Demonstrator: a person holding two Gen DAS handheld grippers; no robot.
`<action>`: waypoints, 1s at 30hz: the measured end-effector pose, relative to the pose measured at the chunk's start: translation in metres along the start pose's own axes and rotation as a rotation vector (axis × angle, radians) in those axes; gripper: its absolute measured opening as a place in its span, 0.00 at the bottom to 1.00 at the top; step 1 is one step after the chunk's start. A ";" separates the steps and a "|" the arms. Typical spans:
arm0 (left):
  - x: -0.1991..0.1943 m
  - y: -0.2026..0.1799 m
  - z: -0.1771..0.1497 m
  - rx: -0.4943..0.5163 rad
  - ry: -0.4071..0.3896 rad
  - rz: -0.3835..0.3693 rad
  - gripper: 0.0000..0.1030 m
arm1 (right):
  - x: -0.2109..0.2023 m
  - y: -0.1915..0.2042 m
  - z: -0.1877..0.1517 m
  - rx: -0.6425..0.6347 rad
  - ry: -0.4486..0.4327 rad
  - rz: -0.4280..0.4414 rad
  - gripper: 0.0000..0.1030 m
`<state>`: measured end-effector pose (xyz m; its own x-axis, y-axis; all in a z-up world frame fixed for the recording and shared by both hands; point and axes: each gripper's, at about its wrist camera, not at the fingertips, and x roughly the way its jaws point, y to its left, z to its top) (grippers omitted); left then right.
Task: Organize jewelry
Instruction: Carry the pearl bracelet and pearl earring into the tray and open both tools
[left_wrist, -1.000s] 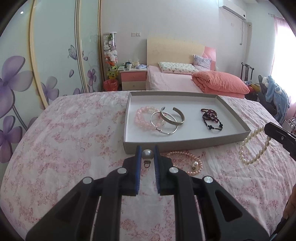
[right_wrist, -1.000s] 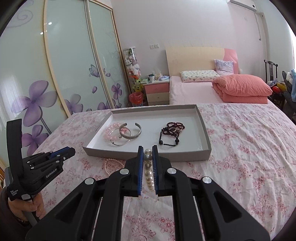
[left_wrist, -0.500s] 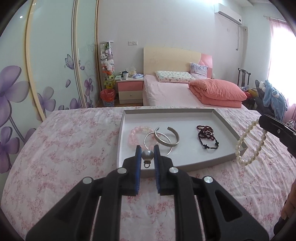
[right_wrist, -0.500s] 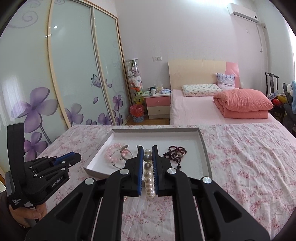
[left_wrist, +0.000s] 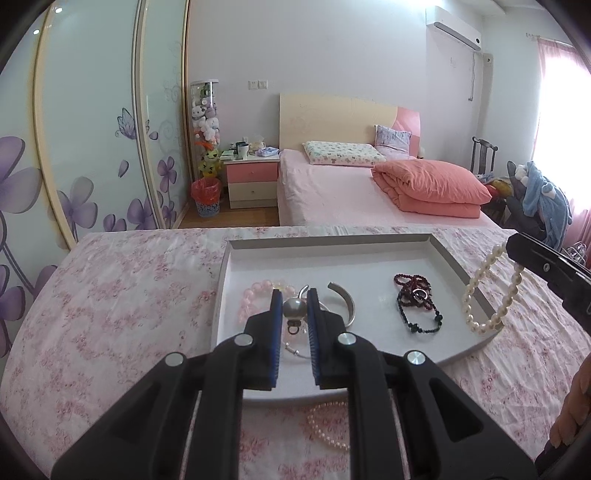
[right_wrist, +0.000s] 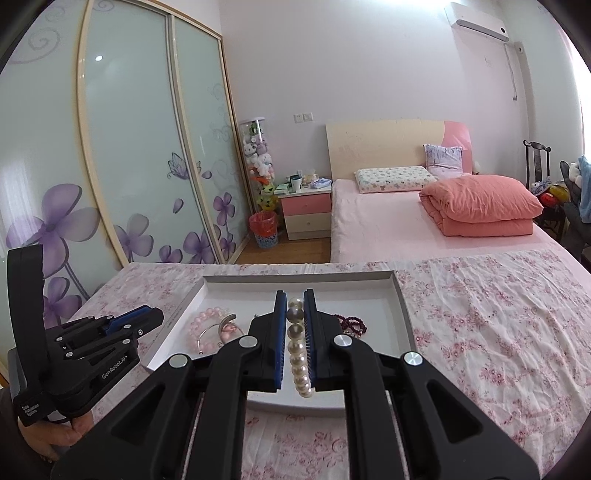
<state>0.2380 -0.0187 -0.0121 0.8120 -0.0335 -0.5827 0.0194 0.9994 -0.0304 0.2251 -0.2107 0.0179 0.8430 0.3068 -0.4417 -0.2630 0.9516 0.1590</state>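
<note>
- Above a floral pink bedspread (left_wrist: 110, 295), a shallow grey cardboard tray (left_wrist: 443, 254) with a white floor lies flat, jewelry spread across it.
- Left gripper (left_wrist: 293, 314): its blue-padded fingers are clamped on a round silver-grey pearl pendant (left_wrist: 293, 308), whose small ring hangs below the bead, over the tray's near left part.
- Right gripper (right_wrist: 294, 332): its fingers are pressed shut on a strand of white pearls (right_wrist: 297, 354); in the left wrist view the same strand dangles as a loop (left_wrist: 487, 295) over the tray's right wall.
- Inside the tray, a pale pink beaded bracelet (left_wrist: 255, 291) lies at left, touching a thin silver hoop (left_wrist: 295, 350) and an open silver cuff bangle (left_wrist: 347, 302).
- A dark red beaded string (left_wrist: 413, 299) rests to the right of the cuff, apart from it, with a small ring on top of it.
- Outside the tray, just in front of its near wall, a pinkish pearl necklace (left_wrist: 325, 428) lies coiled on the bedspread, partly hidden by the left gripper.
- Beyond the tray, a bed carries a folded coral quilt (left_wrist: 432, 188), with a pink nightstand (left_wrist: 253, 181) beside it.
</note>
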 end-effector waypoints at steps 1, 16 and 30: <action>0.005 0.000 0.001 -0.002 0.004 -0.004 0.14 | 0.003 -0.001 0.000 0.001 0.003 0.001 0.10; 0.057 -0.009 0.003 0.007 0.080 -0.027 0.14 | 0.066 -0.017 -0.007 0.074 0.101 0.014 0.10; 0.085 -0.019 -0.001 0.021 0.110 -0.042 0.14 | 0.066 -0.030 -0.018 0.049 0.105 -0.051 0.42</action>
<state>0.3060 -0.0405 -0.0618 0.7414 -0.0754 -0.6668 0.0650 0.9971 -0.0405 0.2801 -0.2190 -0.0319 0.8001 0.2609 -0.5401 -0.1960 0.9647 0.1758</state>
